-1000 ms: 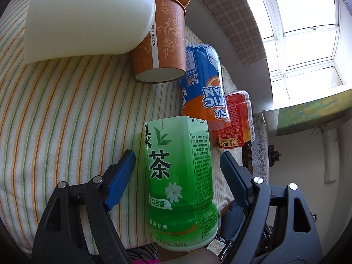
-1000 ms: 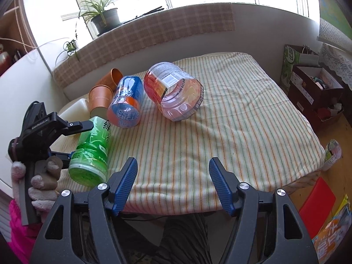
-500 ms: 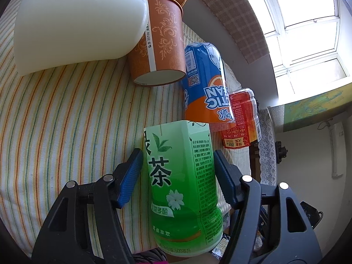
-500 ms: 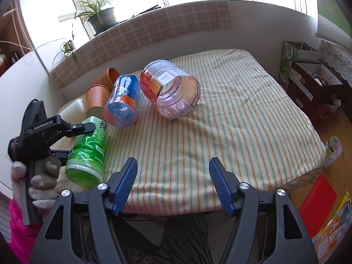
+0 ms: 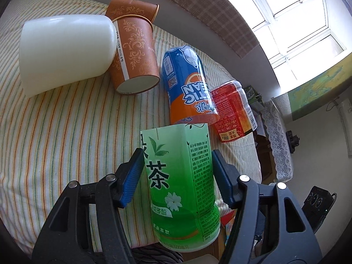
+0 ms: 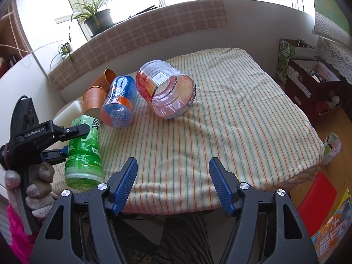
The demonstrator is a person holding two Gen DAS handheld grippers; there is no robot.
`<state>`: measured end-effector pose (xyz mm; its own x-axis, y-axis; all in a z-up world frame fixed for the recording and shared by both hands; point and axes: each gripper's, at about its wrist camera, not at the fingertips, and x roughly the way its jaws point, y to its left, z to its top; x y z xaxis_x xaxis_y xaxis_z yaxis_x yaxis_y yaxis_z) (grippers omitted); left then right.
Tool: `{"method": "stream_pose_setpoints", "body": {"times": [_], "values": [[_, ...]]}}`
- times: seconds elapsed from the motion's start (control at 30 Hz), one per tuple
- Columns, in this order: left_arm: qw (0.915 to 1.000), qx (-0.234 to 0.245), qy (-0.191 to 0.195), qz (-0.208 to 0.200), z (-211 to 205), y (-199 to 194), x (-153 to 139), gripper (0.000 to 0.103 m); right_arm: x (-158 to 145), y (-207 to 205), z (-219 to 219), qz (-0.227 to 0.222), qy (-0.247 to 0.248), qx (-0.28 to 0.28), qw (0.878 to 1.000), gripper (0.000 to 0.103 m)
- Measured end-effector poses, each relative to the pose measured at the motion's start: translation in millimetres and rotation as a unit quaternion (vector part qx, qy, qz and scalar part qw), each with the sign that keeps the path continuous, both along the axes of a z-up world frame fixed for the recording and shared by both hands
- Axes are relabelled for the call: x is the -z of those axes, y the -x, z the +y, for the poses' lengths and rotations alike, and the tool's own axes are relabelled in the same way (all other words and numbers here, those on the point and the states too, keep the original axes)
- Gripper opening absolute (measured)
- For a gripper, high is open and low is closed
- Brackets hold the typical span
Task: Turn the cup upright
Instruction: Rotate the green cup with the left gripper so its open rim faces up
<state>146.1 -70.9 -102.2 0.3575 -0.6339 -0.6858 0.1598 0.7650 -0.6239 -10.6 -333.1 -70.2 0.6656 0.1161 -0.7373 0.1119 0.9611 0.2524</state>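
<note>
Left gripper (image 5: 177,171) clamped on the green cup (image 5: 179,176), lower centre of the left wrist view; both blue pads (image 5: 132,176) press its sides. The cup lies on its side at the near left edge of the striped cloth (image 6: 231,121), open cut end pointing away, closed base toward the camera. Label reads "茶" in large white characters, small print along the base ends in "500" but is otherwise too small to read. In the right wrist view the left gripper body reads "GenRobot.AI", held by a gloved hand (image 6: 37,184) at lower left. Right gripper (image 6: 173,182) wide apart, holding nothing, bottom centre of its frame at the cloth's near edge. Farther back: blue-orange cup (image 5: 189,88) on its side, "ARCTIC OCEAN" lettering upside down; red-label cup (image 5: 233,112) partly hidden behind it, "888" readable; brown paper cup (image 5: 134,52) with scroll pattern, a second brown one behind it mostly hidden; white cup (image 5: 66,50), no markings. Potted plant (image 6: 96,15) on the sill, upper left.
</note>
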Motion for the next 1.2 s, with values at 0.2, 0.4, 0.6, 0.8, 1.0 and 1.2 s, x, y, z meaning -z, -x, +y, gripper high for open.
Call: {"method": "stream_pose_setpoints", "body": {"times": [0.2, 0.4, 0.6, 0.8, 1.0, 1.2], "values": [[0.9975, 0.003, -0.038, -0.059, -5.2, 16.2, -22.4, 0.062, -0.7, -0.4, 2.8, -0.001, -0.001, -0.004, 1.0, 0.067], [0.9918, -0.004, -0.072, -0.105, -6.1, 27.1, -38.2, 0.061, -2.7, -0.9, 2.4, -0.003, -0.002, -0.002, 1.0, 0.067], [0.9828, -0.011, -0.114, -0.145, -7.7, 31.3, -49.2, 0.061, -3.0, -1.5, 1.9, -0.004, -0.002, 0.0, 1.0, 0.067], [0.9732, -0.016, -0.151, -0.172, -12.2, 30.9, -50.6, 0.061, -3.3, -1.1, 3.7, -0.007, 0.003, -0.001, 1.0, 0.067], [0.961, -0.019, -0.188, -0.202, -22.4, 31.1, -48.7, 0.061, -3.3, -0.6, 3.9, -0.007, 0.005, 0.001, 1.0, 0.067], [0.9507, -0.012, -0.212, -0.226, -34.5, 36.2, -47.5, 0.061, -3.6, 0.7, 1.9, -0.009, 0.005, 0.003, 1.0, 0.067]]}}
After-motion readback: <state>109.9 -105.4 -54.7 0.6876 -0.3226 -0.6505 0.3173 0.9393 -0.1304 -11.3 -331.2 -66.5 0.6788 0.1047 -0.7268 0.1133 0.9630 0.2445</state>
